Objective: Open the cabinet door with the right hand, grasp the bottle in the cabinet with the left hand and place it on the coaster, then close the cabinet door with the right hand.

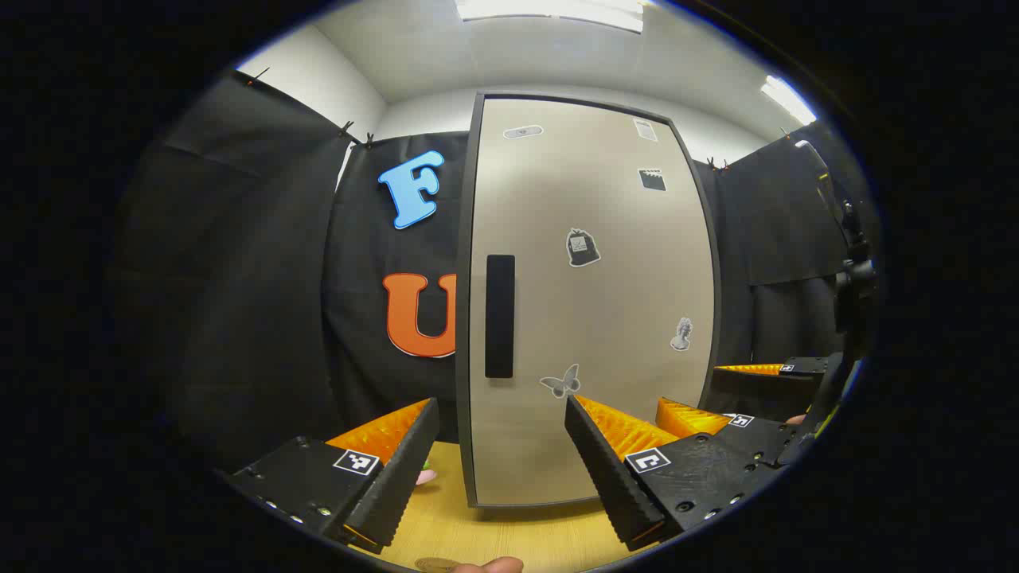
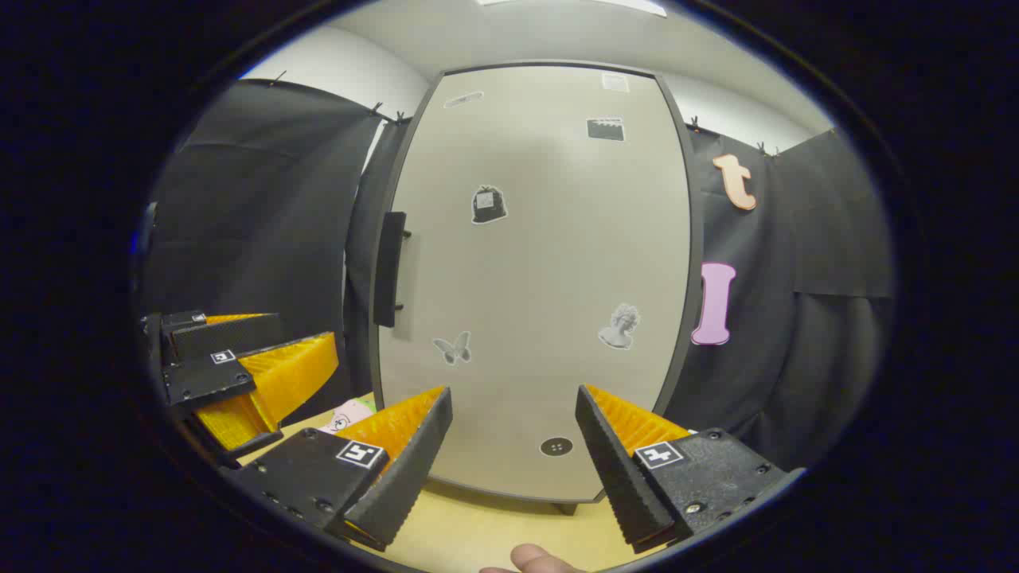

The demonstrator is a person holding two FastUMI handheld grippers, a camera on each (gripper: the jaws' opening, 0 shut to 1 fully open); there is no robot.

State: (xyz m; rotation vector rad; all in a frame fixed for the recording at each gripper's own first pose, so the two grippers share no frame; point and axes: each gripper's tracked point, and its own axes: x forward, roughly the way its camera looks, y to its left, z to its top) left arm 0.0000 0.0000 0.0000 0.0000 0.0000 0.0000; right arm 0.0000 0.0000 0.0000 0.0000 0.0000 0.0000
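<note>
A tall beige cabinet door (image 1: 605,318) (image 2: 549,278) stands shut in a dark frame, so the inside is hidden. Its black vertical handle (image 1: 499,316) (image 2: 389,269) sits at the door's left edge. My left gripper (image 1: 501,404) is open, a short way in front of the door's lower part and just below the handle. My right gripper (image 2: 513,391) is open too, facing the door's lower middle. In the left gripper view the right gripper (image 1: 716,394) is at the right. In the right gripper view the left gripper (image 2: 306,328) is at the left. A pale pink flat coaster (image 2: 346,415) lies on the table left of the cabinet.
The cabinet stands on a light wooden table (image 1: 509,533) (image 2: 478,525). Black cloth walls close in behind and on both sides. Small stickers dot the door. A fingertip (image 2: 541,561) shows at the bottom edge.
</note>
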